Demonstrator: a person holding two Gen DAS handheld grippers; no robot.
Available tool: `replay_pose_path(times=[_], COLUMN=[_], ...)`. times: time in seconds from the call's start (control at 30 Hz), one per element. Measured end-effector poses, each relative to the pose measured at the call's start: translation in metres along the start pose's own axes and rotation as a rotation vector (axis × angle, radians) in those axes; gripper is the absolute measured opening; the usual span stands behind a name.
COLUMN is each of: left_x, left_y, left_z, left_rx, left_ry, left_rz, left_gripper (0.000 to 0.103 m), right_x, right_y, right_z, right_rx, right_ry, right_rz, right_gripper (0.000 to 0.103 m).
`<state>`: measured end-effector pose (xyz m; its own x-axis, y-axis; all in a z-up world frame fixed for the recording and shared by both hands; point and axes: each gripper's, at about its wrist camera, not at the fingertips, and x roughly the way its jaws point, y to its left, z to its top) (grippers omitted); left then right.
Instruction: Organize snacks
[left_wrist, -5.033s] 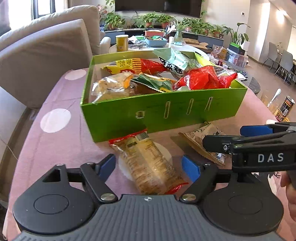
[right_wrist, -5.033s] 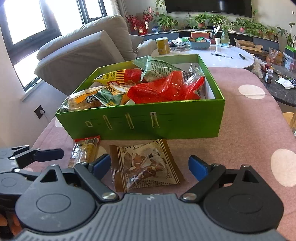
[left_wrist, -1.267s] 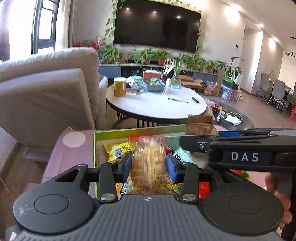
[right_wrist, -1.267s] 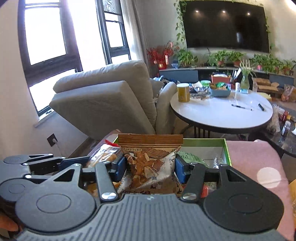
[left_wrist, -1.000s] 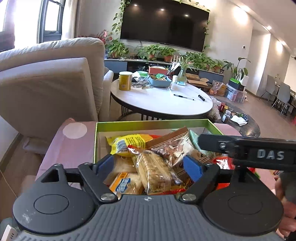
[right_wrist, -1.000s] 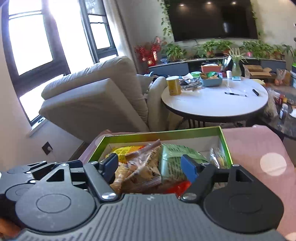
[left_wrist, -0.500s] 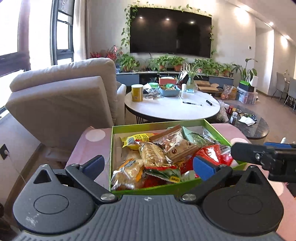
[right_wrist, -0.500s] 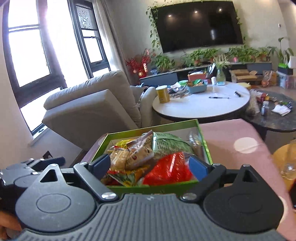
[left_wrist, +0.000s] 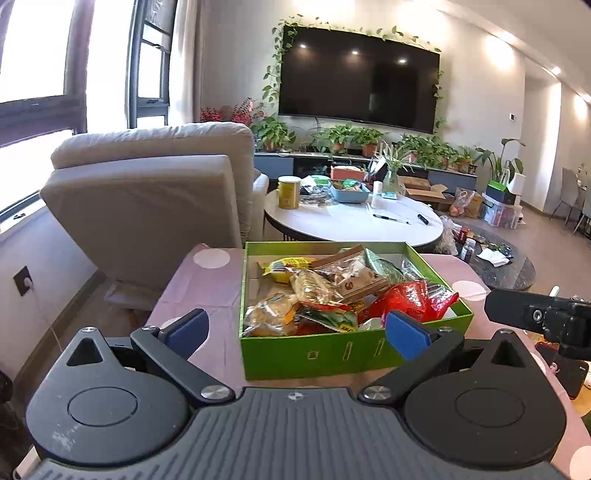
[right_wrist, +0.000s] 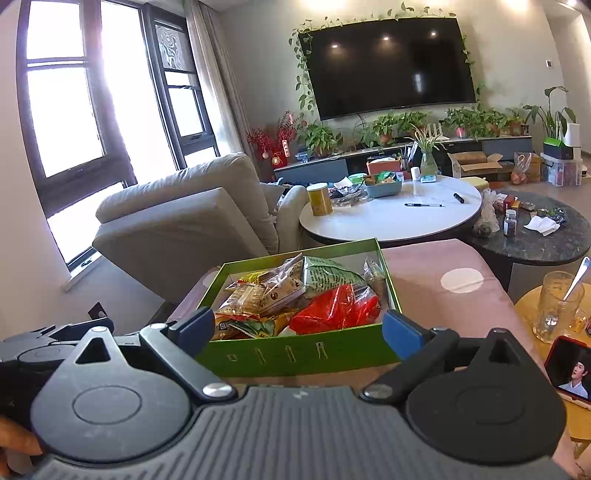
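A green box (left_wrist: 332, 356) full of snack packets stands on the pink dotted table (left_wrist: 218, 295). On top lie a clear cracker packet (left_wrist: 317, 286), a brown nut packet (left_wrist: 354, 278) and a red packet (left_wrist: 410, 301). The box also shows in the right wrist view (right_wrist: 303, 356), with the red packet (right_wrist: 332, 308) in front. My left gripper (left_wrist: 295, 332) is open and empty, held back from the box's near side. My right gripper (right_wrist: 299, 330) is open and empty, also behind the near wall. The right gripper's tip shows in the left wrist view (left_wrist: 532, 315).
A grey armchair (left_wrist: 155, 199) stands left behind the table. A white round table (left_wrist: 354, 221) with a yellow can lies beyond the box. A glass mug (right_wrist: 557, 306) and a phone (right_wrist: 570, 373) sit on a small yellow table at the right.
Both grippers let go of their packets over the box, opened wide and pulled back and up. The cracker and nut packets now lie on the pile in the box.
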<state>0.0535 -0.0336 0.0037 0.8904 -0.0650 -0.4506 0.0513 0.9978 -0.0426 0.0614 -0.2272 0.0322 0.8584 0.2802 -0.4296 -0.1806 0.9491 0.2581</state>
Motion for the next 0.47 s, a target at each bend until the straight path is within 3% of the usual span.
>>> replay_pose_path(times=[0.47], left_x=[-0.016], left_y=[0.011], left_z=[-0.008], left_rx=[-0.003], left_ry=[-0.014], left_rz=[0.013], left_gripper=[0.102], right_x=[0.003], right_y=[0.011], right_z=[-0.015], right_rx=[-0.044], right_ry=[0.027], right_rz=[-0.018], right_gripper=[0.089])
